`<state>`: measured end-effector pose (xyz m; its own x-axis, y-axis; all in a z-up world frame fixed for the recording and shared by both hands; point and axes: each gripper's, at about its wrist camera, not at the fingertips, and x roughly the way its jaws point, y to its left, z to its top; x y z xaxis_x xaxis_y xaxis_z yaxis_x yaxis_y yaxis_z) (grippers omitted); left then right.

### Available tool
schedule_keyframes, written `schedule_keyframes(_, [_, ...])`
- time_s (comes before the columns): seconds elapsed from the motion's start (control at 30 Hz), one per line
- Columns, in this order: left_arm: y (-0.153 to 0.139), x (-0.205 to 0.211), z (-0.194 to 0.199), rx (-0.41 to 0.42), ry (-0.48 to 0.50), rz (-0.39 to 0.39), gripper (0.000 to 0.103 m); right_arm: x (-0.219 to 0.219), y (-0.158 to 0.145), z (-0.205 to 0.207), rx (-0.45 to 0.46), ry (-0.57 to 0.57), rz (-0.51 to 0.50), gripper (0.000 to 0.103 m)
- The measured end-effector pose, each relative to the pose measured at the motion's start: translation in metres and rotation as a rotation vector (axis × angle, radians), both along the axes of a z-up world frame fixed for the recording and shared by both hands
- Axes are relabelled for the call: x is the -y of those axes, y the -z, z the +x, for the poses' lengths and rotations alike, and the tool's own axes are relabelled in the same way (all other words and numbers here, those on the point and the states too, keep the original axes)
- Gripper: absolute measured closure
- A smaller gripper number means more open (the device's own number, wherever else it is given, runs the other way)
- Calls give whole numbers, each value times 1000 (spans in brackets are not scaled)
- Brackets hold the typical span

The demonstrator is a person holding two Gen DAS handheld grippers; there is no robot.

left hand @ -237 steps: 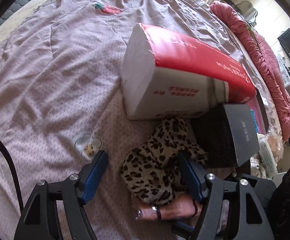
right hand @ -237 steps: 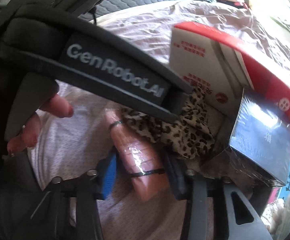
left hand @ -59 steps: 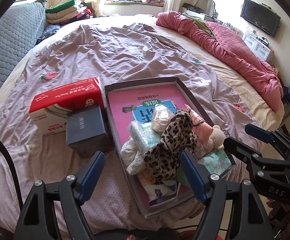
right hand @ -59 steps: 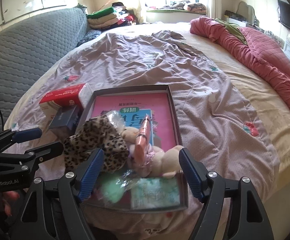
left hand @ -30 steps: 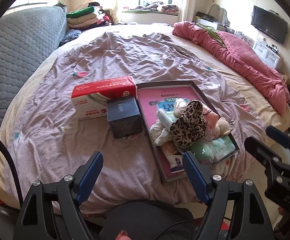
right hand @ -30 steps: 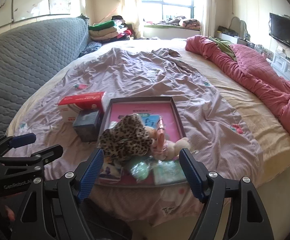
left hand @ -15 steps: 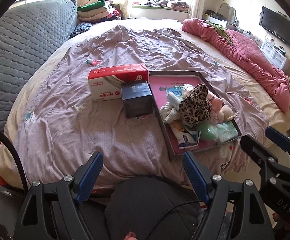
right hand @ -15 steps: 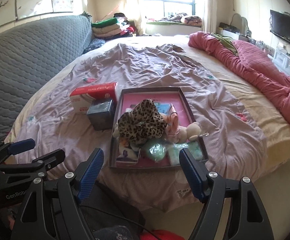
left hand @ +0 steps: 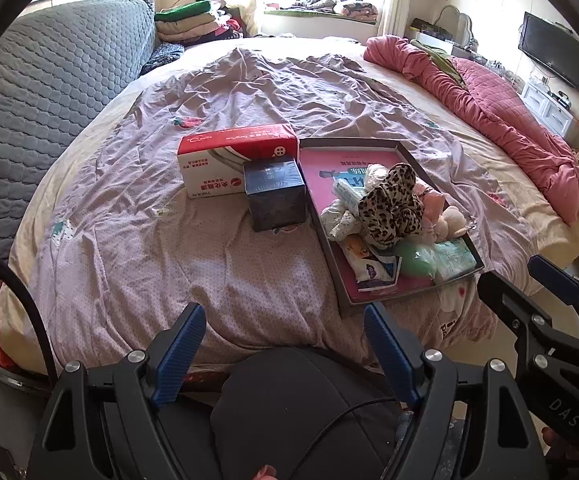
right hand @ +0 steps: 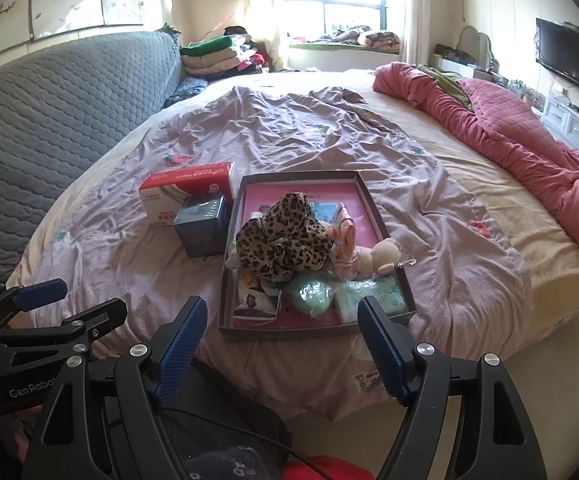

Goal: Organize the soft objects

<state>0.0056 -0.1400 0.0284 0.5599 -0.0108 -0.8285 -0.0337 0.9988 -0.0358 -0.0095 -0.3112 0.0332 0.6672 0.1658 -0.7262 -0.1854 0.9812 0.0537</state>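
Note:
A dark tray with a pink bottom lies on the bed near its front edge. It holds a leopard-print cloth, a plush toy, a green soft pack and several small packets. My left gripper is open and empty, well back from the bed. My right gripper is open and empty, just short of the tray's near rim.
A red and white tissue pack and a dark box sit left of the tray. A red quilt lies along the bed's right side. A grey padded headboard stands at left.
Both grippers have pulled back and up from the bed. The leopard cloth, earlier beside the tissue pack, now lies in the tray. Both grippers stay open.

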Motion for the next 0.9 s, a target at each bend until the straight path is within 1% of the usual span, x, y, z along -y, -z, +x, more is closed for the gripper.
schedule_keyframes(0.43, [5, 1, 0, -10, -1, -1, 22, 3, 6, 2, -14, 8, 8, 24])
schedule_keyframes(0.9, [4, -2, -1, -12, -13, 0, 22, 3, 3, 0, -4, 7, 2, 24])
